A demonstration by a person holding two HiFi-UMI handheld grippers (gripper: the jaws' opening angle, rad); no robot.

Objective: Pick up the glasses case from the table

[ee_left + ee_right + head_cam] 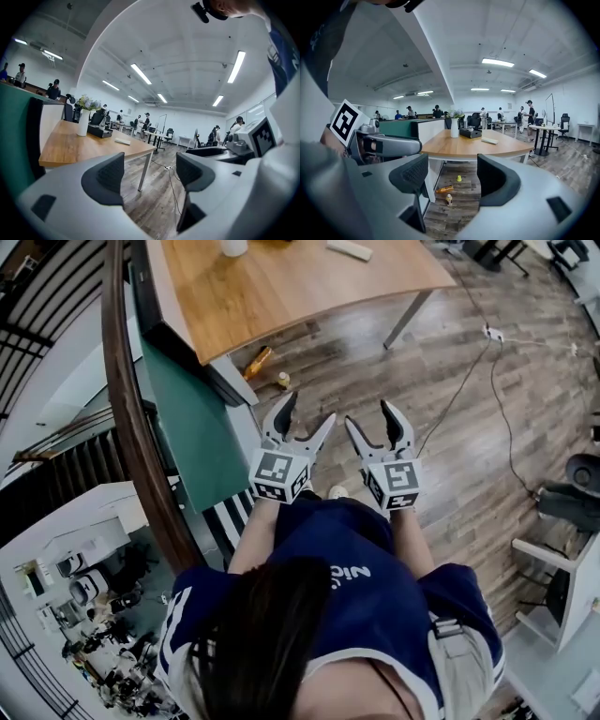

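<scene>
A wooden table [281, 292] stands ahead of me, well out of reach. On it lies a flat white oblong that looks like the glasses case [349, 249] [123, 141] [490, 140], beside a dark box [470, 133] and a white vase [83, 123] [454, 127]. I hold both grippers side by side in front of my body, above the wooden floor. The left gripper [307, 413] [150, 172] is open with nothing between its jaws. The right gripper [370, 416] [452, 177] is open and empty too.
A green partition [187, 418] and a curved brown rail [127, 409] run along my left. An orange bottle [258, 362] [445, 189], a small bottle [449, 199] and a yellow cone [459, 178] lie under the table. A cable with a power strip [494, 334] crosses the floor at right. People stand far back.
</scene>
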